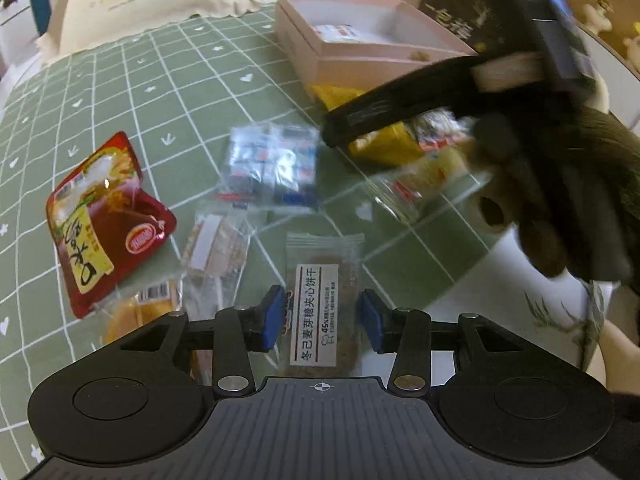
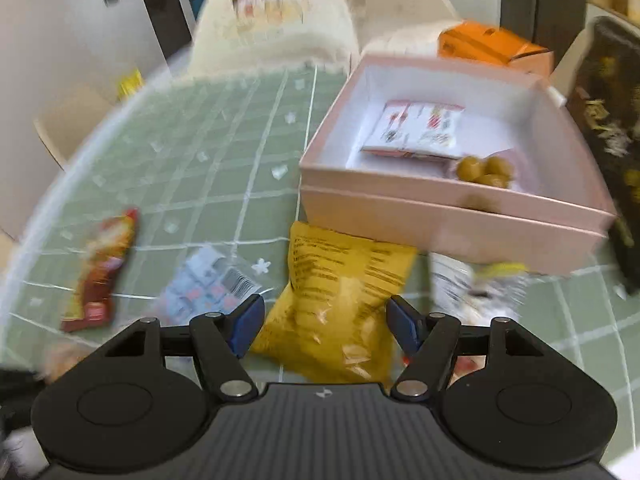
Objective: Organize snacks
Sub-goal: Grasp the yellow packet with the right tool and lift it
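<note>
My left gripper (image 1: 322, 320) is open, its blue pads on either side of a clear-wrapped brown biscuit packet (image 1: 324, 284) lying on the green checked tablecloth. My right gripper (image 2: 326, 326) is open over a yellow snack bag (image 2: 340, 304); whether the pads touch it I cannot tell. The pink open box (image 2: 448, 208) beyond it holds a white-red packet (image 2: 420, 128) and a small bag of green-yellow balls (image 2: 486, 170). In the left wrist view the right gripper shows as a dark blurred shape (image 1: 400, 108) above the yellow bag (image 1: 384, 148).
A red noodle-snack pouch (image 1: 100, 224), a clear bag of small blue-white packets (image 1: 272, 164) and several other clear-wrapped snacks (image 1: 216, 248) lie on the cloth. A silver-white packet (image 2: 472, 288) lies right of the yellow bag. An orange box (image 2: 488, 44) and a dark bag (image 2: 608, 140) stand behind.
</note>
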### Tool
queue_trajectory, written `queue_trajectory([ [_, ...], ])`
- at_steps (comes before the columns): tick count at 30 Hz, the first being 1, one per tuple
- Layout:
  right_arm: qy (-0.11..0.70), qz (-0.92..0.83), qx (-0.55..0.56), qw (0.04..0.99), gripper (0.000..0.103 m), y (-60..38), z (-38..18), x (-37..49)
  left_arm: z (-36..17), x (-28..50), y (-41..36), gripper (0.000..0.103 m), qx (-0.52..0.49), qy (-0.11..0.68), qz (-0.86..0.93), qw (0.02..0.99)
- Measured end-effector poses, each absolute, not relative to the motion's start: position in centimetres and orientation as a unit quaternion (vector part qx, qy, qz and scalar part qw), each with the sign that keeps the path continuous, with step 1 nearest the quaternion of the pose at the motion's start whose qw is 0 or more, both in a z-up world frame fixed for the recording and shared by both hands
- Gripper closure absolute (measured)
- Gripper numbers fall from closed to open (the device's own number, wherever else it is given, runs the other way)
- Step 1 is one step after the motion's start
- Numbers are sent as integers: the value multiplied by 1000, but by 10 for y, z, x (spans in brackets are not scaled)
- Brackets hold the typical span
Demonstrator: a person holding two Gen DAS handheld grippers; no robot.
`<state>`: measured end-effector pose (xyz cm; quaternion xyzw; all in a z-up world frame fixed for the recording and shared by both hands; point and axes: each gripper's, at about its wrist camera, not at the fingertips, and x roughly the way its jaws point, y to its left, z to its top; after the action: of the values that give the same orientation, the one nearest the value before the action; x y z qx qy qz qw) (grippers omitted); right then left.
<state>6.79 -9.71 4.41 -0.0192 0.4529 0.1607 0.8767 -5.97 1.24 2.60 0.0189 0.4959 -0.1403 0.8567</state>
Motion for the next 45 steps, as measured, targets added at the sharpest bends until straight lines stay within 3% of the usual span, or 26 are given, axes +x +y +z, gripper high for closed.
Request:
queue_trajectory([
  [1, 449, 151, -48, 879, 37, -88, 41, 69, 26, -61, 12, 56, 22, 498, -144, 855],
  [2, 448, 147, -76, 879, 52, -81, 42, 68, 26, -62, 12, 56, 23, 499, -146, 854],
  [6, 431, 196, -56, 879, 60, -94, 67, 43, 27, -66, 12, 62, 29, 489, -150, 859],
  [7, 423, 195, -53, 883, 60, -102, 73, 35, 29, -66, 13, 66, 18, 482, -159, 861],
  [9, 408, 185, -49, 893, 60, -122, 86, 17, 45, -64, 16, 89, -7, 462, -177, 869],
  [10, 403, 180, -44, 896, 60, -132, 92, 10, 61, -60, 17, 93, -22, 442, -189, 876],
  [15, 396, 126, -32, 909, 60, -183, 108, -12, 162, -8, 11, 93, -43, 301, -225, 926],
  [19, 395, 87, -12, 914, 60, -207, 113, -16, 200, 66, 3, 84, -94, 238, -247, 934],
  [24, 391, 72, -15, 917, 60, -214, 121, -15, 179, 120, 2, 82, -120, 341, -215, 907],
  [33, 432, 107, -24, 895, 60, -199, 91, -6, 79, -21, -1, 81, 35, 490, -195, 849],
  [39, 463, 96, -34, 880, 60, -202, 63, -15, 53, -86, -9, 79, 74, 498, -158, 850],
  [42, 463, 92, -46, 880, 57, -201, 54, -26, 42, -88, -18, 76, 109, 492, -124, 855],
  [45, 464, 82, -60, 880, 52, -198, 47, -32, 42, -80, -21, 72, 83, 489, -115, 861],
])
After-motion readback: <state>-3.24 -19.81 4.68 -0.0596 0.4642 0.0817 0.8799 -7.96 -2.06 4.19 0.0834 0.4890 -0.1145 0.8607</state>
